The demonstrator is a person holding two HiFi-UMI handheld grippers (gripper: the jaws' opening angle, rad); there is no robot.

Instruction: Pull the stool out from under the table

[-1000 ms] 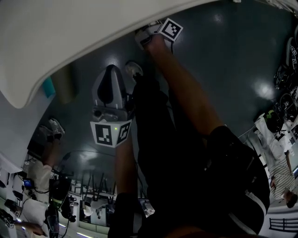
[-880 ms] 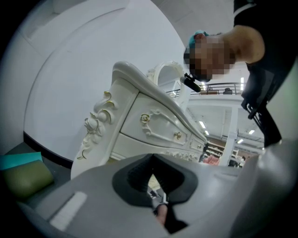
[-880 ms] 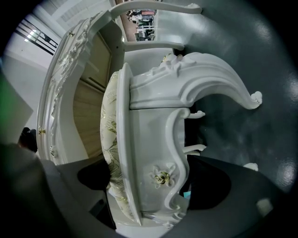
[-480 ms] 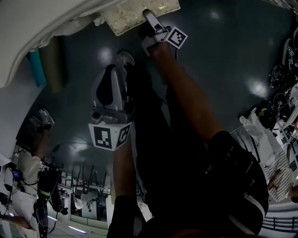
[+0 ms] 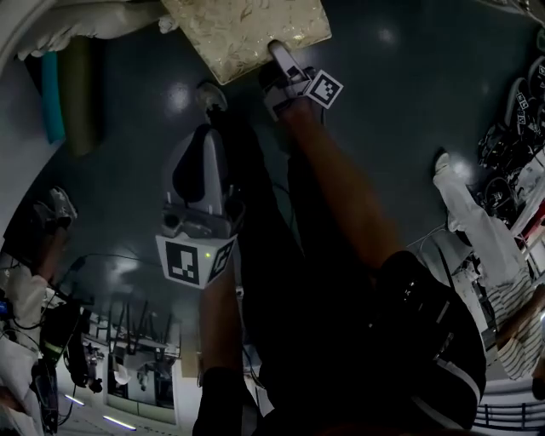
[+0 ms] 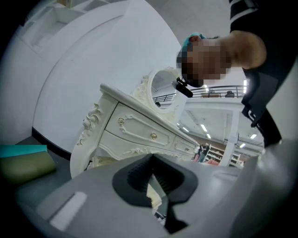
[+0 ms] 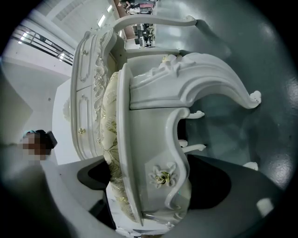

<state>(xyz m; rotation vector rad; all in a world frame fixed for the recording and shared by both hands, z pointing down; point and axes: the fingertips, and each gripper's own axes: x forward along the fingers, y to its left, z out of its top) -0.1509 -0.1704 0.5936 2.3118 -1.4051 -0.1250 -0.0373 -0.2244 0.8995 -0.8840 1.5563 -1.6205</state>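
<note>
Head view: the white carved stool with a cream-and-gold cushion (image 5: 243, 30) shows far more of its seat clear of the white carved dressing table (image 5: 85, 17) than a second ago. The right gripper (image 5: 279, 55) clamps the seat's near edge between wide-spread fingers. The left gripper (image 5: 204, 136) hangs apart from the stool, fingers together, empty.

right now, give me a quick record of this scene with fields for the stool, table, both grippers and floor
stool: white carved frame, cream and gold cushion, standing in front of the table
table: white, carved, gold drawer knobs
right gripper: jaws wide, closed on the stool's seat edge, cushion against one jaw, frame against the other
left gripper: jaws together, nothing held, apart from the stool
floor: dark, glossy
</note>
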